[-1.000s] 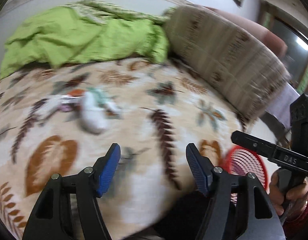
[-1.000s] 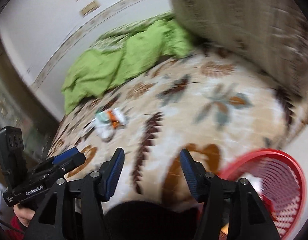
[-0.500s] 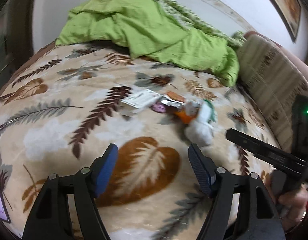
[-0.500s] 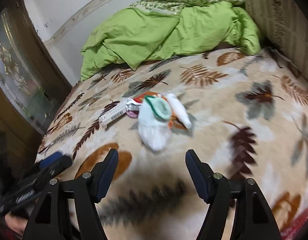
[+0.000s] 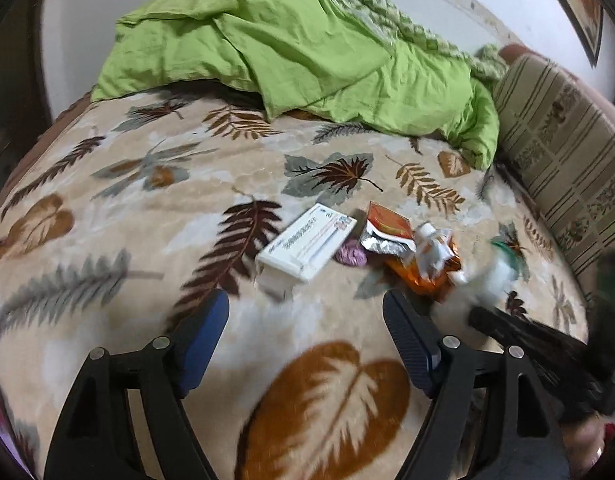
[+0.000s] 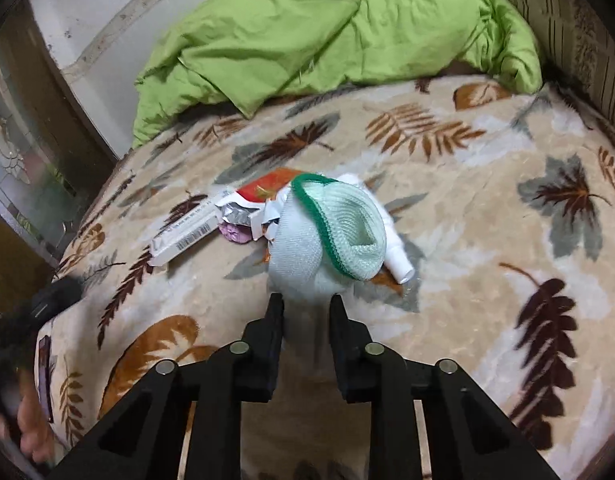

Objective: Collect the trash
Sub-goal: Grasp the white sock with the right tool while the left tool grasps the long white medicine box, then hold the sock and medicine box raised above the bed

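1 little heap of trash sits mid-bed on the leaf-print blanket [image 5: 147, 240], and the nearest bit of it is a white mesh pouch with a green-edged mouth [image 6: 331, 232]. The right gripper [image 6: 305, 308] has its fingers drawn in close around the pouch's bottom end, so it looks pinched on the fabric, though the exact contact is hidden behind the fingers. In the left wrist view that same pouch is just a white-green blur [image 5: 495, 276] next to the right gripper's dark body.

Behind the pouch there's a white plastic tube [image 6: 391, 248] poking out on its right side, touching it. To the left sits a torn red and silver foil wrapper [image 5: 387, 230], a crumpled orange wrapper [image 5: 431, 272], a small purple crumpled thing [image 5: 351, 256] and a flat white carton with a barcode [image 5: 305, 246]. All of them are bunched together, touching or just beside one another.

The left gripper [image 5: 305, 332] hangs over the blanket short of the carton, jaws spread wide, holding nothing.

Further back, a rumpled lime-green duvet [image 5: 299, 48] is piled along the head of the bed against a pale wall. A striped beige cushion [image 5: 563, 168] runs down the right side. In the right wrist view a dark wooden frame with patterned glass [image 6: 23, 152] stands off the left edge of the bed.
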`<action>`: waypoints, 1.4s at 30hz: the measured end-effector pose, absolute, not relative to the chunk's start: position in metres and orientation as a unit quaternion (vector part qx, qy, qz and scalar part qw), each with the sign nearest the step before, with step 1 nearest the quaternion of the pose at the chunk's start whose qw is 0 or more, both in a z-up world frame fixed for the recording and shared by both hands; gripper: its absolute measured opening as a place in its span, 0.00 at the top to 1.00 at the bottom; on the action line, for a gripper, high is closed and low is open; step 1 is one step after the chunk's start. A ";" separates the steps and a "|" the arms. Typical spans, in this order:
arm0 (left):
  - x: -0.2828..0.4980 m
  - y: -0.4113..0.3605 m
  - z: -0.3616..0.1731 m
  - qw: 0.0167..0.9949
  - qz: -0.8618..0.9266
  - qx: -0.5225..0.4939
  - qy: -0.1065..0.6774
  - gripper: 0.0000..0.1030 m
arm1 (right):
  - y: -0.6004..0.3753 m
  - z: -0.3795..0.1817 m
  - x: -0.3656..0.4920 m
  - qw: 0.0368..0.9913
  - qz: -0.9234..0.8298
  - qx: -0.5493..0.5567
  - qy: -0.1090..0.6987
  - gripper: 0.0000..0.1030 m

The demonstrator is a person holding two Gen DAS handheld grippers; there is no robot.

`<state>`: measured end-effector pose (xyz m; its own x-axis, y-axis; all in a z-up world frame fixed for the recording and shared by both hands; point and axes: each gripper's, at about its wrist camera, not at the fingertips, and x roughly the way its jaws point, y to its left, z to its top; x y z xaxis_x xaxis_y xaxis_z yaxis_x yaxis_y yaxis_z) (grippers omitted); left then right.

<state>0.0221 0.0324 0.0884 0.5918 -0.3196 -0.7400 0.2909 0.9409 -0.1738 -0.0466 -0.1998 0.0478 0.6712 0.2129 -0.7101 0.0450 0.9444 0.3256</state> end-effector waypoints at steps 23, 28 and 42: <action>0.079 0.001 0.043 0.869 -0.166 0.008 0.466 0.47 | -0.213 0.061 -0.057 0.900 0.072 0.214 0.372 0.78; 0.029 0.015 0.065 0.883 -0.168 -0.021 0.438 0.51 | -0.207 0.067 -0.064 0.909 0.069 0.192 0.362 0.78; -0.054 0.014 0.053 0.859 -0.188 -0.028 0.475 0.40 | -0.191 0.073 -0.122 0.916 0.084 0.177 0.350 0.78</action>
